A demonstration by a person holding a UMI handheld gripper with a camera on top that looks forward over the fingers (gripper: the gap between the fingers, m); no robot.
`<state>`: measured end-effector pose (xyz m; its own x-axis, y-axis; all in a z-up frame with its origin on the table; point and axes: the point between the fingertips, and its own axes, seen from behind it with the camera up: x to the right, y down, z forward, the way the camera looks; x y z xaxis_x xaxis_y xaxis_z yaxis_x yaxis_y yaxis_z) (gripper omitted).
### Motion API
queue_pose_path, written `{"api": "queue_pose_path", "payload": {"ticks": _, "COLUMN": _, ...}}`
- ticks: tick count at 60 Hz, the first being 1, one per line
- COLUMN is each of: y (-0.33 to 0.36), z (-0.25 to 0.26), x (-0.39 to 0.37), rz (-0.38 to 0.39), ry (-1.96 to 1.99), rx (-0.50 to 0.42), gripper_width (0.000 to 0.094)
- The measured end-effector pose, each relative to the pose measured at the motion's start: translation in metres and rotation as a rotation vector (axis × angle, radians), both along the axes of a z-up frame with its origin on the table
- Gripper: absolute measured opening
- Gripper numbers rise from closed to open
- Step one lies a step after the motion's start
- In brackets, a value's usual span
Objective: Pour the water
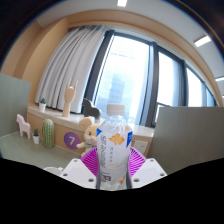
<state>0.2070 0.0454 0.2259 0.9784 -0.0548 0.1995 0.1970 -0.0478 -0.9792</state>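
A clear plastic water bottle [114,140] with a white cap and a white and orange label stands upright between my fingers. My gripper [112,168] is shut on the bottle, with the magenta pads [92,160] pressed against both its sides. The bottle is lifted above the surfaces around it. The bottle's lower end is hidden behind the gripper body. No cup or other vessel is in view.
A windowsill shelf [50,140] beyond the bottle holds small figures: a giraffe [68,98], a green cactus [47,130], a white animal [24,125], a purple disc [71,140]. Curtains [72,65] and large windows [125,70] lie behind. A grey partition [185,130] stands right of the fingers.
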Motion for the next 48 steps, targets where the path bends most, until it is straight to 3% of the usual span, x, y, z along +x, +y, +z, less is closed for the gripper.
{"api": "queue_pose_path", "payload": {"ticks": 25, "y": 0.009, "z": -0.120, "x": 0.023, "rz": 0.022, "ry": 0.211, "rx": -0.113, "gripper_width": 0.0352}}
{"api": "queue_pose_path", "payload": {"ticks": 35, "y": 0.006, "z": -0.121, "x": 0.022, "rz": 0.027, "ry": 0.184, "rx": -0.070, "gripper_width": 0.0353}}
{"api": "queue_pose_path", "payload": {"ticks": 48, "y": 0.003, "z": -0.124, "x": 0.024, "rz": 0.021, "ry": 0.188, "rx": -0.094, "gripper_width": 0.0551}}
